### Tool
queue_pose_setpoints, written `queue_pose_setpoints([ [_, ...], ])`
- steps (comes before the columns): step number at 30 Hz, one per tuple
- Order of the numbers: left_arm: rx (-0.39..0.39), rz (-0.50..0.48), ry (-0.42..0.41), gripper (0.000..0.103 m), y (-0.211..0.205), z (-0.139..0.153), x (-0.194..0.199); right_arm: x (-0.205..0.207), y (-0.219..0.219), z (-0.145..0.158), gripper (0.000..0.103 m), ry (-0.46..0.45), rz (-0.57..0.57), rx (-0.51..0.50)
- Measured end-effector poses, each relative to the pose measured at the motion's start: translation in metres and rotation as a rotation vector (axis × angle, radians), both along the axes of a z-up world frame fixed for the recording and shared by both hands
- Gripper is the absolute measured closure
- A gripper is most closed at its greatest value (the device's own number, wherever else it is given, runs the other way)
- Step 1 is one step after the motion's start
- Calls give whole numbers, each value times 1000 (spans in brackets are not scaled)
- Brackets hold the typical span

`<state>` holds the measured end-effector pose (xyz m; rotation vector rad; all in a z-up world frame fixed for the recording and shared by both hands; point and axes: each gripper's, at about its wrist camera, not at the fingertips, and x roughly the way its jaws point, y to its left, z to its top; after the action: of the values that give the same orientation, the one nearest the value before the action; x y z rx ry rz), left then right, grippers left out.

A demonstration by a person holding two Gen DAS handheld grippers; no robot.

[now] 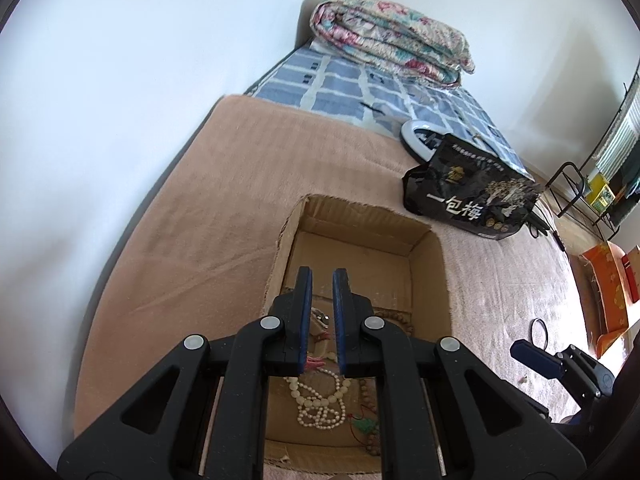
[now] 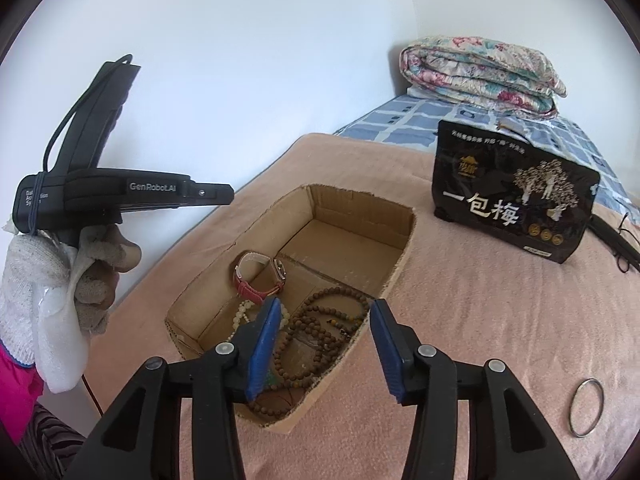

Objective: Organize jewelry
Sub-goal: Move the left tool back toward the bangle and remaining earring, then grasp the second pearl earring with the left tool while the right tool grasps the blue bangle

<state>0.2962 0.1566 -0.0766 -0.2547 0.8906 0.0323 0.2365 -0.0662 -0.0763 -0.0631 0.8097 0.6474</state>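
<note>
We note the left gripper (image 1: 322, 280) pitched steeply downward over the open cardboard box (image 1: 434, 264), its blue pads nearly together with only a thin slit between them and nothing pinched there. In the right wrist view the same tool shows from the side, carried by a gloved left hand (image 2: 94, 264) on the pistol grip, with a pink sleeve at the wrist.

The right gripper (image 2: 326, 328) also tilts down toward the box, hovering over its near right corner. Its jaws stand apart and empty; the brown bead strand (image 2: 320, 332) lies in the box below the gap, untouched by either pad.

Contents of the box, relative to the right gripper:
- Brown bead strand: directly beneath and ahead of the jaws, looped in several coils, overall spread running from near left to far right.
- Watch (image 2: 260, 278): beyond the left finger, resting on its edge, red strap nearer, pale strap farther, case toward the right.
- Pearl strand (image 1: 320, 400): beneath the left gripper's fingers, coiled in loose loops, with a small green pendant (image 1: 364, 426) on red cord just to its right.

A metal ring bangle (image 2: 586, 407) lies flat on the pink blanket (image 2: 460, 300), outside the box, right of the right gripper's right finger. A black printed bag (image 2: 512, 196) stands beyond, to the right.
</note>
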Motion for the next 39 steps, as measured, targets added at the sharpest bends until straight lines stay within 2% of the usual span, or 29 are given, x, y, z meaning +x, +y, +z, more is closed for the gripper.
queue_pose_setpoints([
  [4, 33, -11, -40, 95, -15, 14, -12, -8, -13, 10, 45, -15, -20, 11],
  [8, 72, -29, -77, 95, -34, 26, -23, -16, -28, 21, 45, -30, -39, 17],
  [9, 77, -33, -82, 95, -38, 28, -26, -18, -33, 23, 39, -33, -46, 17],
  [10, 83, -38, -90, 95, -43, 31, -29, -20, -37, 25, 25, -36, -55, 16],
  [12, 88, -46, -102, 95, -51, 34, -34, -24, -50, 31, 16, -51, -85, 20],
  [13, 91, -51, -107, 95, -57, 36, -37, -26, -55, 33, 16, -55, -92, 25],
  [15, 100, -53, -117, 83, -66, 39, -42, -28, -68, 37, 16, -53, -106, 27],
  [16, 101, -55, -127, 66, -71, 40, -46, -29, -76, 39, 16, -57, -120, 25],
  [17, 98, -57, -138, 58, -75, 42, -49, -30, -82, 41, 16, -60, -131, 24],
  [19, 94, -72, -149, 58, -86, 44, -52, -32, -96, 44, 8, -66, -160, 22],
  [22, 104, -100, -166, 58, -107, 47, -59, -36, -119, 48, 1, -84, -215, 30],
  [32, 101, -201, -184, 58, -170, 46, -71, -36, -185, 50, 0, -73, -336, 27],
  [39, 85, -260, -164, 58, -207, 31, -69, -34, -226, 39, 0, -45, -408, 25],
])
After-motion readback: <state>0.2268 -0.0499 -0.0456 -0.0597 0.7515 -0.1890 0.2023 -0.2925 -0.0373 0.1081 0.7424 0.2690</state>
